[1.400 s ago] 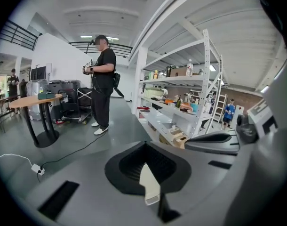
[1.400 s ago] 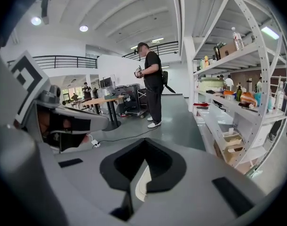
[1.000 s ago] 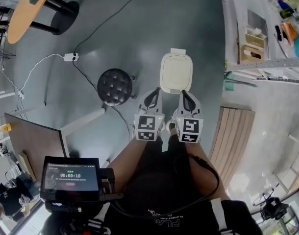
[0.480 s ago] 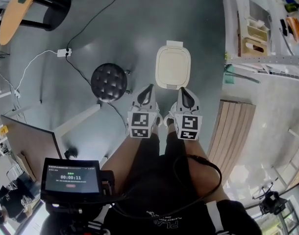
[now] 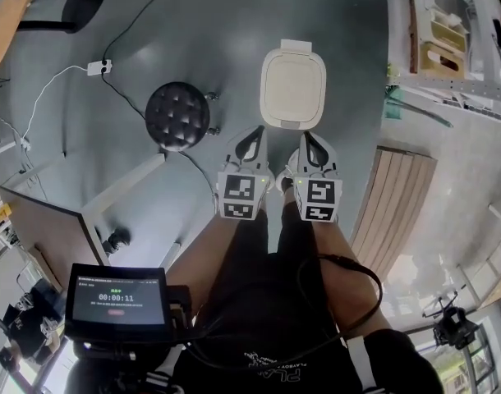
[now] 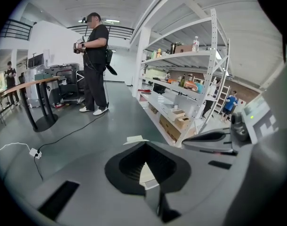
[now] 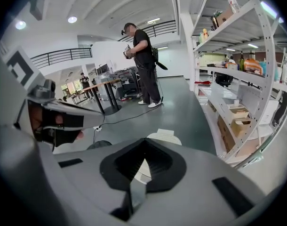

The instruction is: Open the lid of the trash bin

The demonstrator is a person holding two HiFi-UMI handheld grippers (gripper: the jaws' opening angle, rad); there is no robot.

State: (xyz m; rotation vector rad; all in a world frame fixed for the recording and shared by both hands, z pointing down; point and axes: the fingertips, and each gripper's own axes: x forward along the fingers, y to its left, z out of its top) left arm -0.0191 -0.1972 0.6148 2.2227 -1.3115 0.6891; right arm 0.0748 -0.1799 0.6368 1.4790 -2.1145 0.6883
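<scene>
The trash bin (image 5: 292, 89) stands on the grey floor with its cream lid down; a small tab sticks out at its far edge. Both grippers hover side by side above the bin's near edge, pointing at it. The left gripper (image 5: 250, 135) is shut with nothing held, and so is the right gripper (image 5: 310, 137). In the left gripper view the gripper (image 6: 144, 144) has its tips together, and the lid's tab (image 6: 134, 139) shows just beyond them. The right gripper view shows that gripper (image 7: 144, 140) the same way, with the cream lid (image 7: 165, 137) past its tips.
A black round stool (image 5: 177, 116) stands left of the bin. A white cable and power strip (image 5: 95, 66) lie further left. A slatted wooden board (image 5: 394, 203) lies at the right, with metal shelving (image 5: 448, 39) behind. A person (image 6: 94, 65) stands far off.
The head view has shifted, so the bin sits a little higher in the picture. Both grippers stay shut, side by side at the bin's near edge. The lid is still down.
</scene>
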